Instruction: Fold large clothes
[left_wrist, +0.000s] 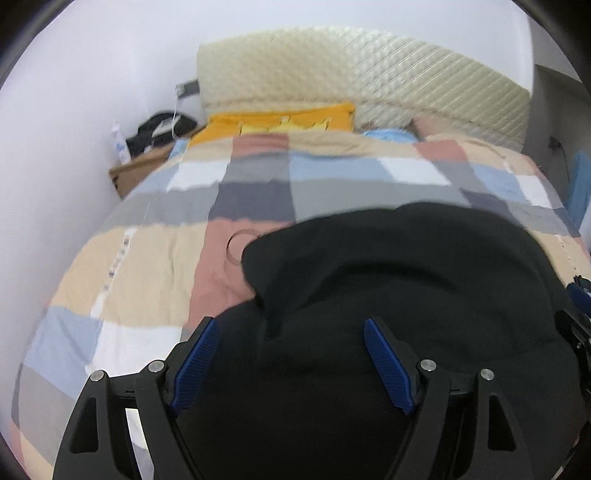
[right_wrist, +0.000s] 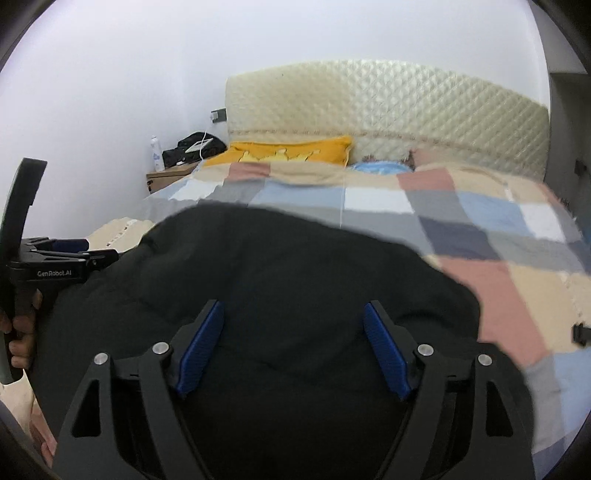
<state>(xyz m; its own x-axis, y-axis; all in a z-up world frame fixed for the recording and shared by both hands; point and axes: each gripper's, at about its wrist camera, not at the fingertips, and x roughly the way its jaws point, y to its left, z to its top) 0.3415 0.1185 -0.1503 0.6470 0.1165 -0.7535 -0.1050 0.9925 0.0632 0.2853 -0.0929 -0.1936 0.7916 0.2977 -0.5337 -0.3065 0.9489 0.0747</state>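
Note:
A large black garment (left_wrist: 388, 273) lies spread on a checked bedspread (left_wrist: 147, 266); it also shows in the right wrist view (right_wrist: 277, 266). My left gripper (left_wrist: 291, 328) is open, its blue pads apart above the garment's near left part. My right gripper (right_wrist: 293, 314) is open above the garment's near middle, holding nothing. The left gripper shows from the side in the right wrist view (right_wrist: 70, 245), at the garment's left edge. Part of the right gripper (left_wrist: 580, 314) shows at the right edge of the left wrist view.
A quilted cream headboard (right_wrist: 388, 107) stands at the far end. A yellow pillow (right_wrist: 295, 151) and a blue pillow (right_wrist: 380, 168) lie below it. A wooden nightstand (right_wrist: 168, 175) with a black bag (right_wrist: 192, 147) and a bottle (right_wrist: 157, 147) stands at the far left by the wall.

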